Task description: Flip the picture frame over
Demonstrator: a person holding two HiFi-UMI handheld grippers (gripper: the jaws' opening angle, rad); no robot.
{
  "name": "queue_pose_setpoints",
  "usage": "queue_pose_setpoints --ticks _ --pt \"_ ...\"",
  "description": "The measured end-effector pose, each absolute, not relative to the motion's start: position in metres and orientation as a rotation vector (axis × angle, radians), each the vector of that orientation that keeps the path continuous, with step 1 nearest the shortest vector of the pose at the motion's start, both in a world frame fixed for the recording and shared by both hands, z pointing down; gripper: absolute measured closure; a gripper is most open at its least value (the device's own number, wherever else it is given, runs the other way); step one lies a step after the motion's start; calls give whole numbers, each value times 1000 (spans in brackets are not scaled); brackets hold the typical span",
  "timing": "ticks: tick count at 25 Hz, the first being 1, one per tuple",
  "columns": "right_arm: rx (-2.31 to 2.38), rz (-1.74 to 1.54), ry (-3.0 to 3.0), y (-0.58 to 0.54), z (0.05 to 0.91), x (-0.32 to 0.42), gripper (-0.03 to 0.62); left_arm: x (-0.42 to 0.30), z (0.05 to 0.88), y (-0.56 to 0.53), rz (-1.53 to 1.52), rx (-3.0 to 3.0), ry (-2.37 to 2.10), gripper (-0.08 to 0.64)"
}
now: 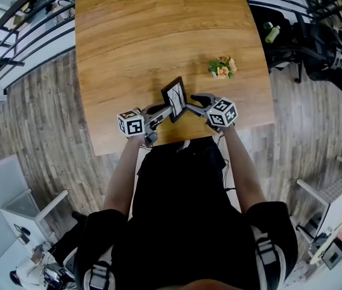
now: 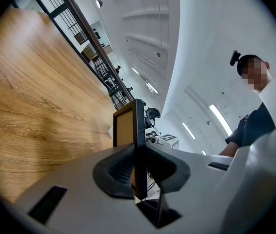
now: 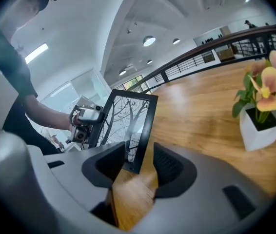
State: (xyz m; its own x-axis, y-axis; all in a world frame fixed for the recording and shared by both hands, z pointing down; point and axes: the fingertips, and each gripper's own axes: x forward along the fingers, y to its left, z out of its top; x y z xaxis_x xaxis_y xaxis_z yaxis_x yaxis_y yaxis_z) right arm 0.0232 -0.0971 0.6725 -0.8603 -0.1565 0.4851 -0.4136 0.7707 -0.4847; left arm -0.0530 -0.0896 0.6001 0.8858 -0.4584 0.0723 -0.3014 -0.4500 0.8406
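Note:
A black picture frame (image 1: 174,99) with a bare-tree print stands on edge just above the wooden table (image 1: 159,29), near its front edge. My left gripper (image 1: 164,109) is shut on the frame's left edge. In the left gripper view the frame (image 2: 127,128) shows its brown back, clamped edge-on between the pads (image 2: 116,168). My right gripper (image 1: 194,101) is at the frame's right side with its jaws open. In the right gripper view the printed front of the frame (image 3: 128,121) faces me. Its lower corner sits between the spread jaws, and the right pad (image 3: 169,165) is clear of it.
A small white pot of orange flowers (image 1: 222,67) stands on the table to the right of and beyond the frame, close to my right gripper (image 3: 139,165). A green bottle (image 1: 272,34) lies off the table at right. Railings run along the left and back.

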Motion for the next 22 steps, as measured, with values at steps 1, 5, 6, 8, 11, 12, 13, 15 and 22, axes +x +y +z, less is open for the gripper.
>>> queue_pose_setpoints --ticks 1,5,6,8,11,12,13,15,22 --pt "425 844 -2545 -96 673 24 399 -53 597 -90 -211 2076 -538 479" --pt "407 909 -2575 -95 669 25 391 -51 586 -88 -250 2088 -465 479" --pt "402 926 -2586 -95 667 25 391 -49 583 -87 -253 2090 -444 479" --pt "391 972 -2608 -97 663 25 391 -44 580 -86 -255 2091 -406 479" --pt "365 1063 -2634 -96 658 24 409 -42 580 -84 -275 2084 -371 479" --pt "355 1099 -2640 -95 657 23 413 -42 581 -84 -285 2082 -362 479" --pt "344 1136 -2645 -94 656 23 425 -43 582 -84 -293 2081 -353 479" --pt "333 1187 -2651 -91 655 25 443 -43 583 -82 -300 2082 -340 479" --pt "380 1194 -2631 -92 661 30 476 -46 590 -84 -268 2067 -395 479"
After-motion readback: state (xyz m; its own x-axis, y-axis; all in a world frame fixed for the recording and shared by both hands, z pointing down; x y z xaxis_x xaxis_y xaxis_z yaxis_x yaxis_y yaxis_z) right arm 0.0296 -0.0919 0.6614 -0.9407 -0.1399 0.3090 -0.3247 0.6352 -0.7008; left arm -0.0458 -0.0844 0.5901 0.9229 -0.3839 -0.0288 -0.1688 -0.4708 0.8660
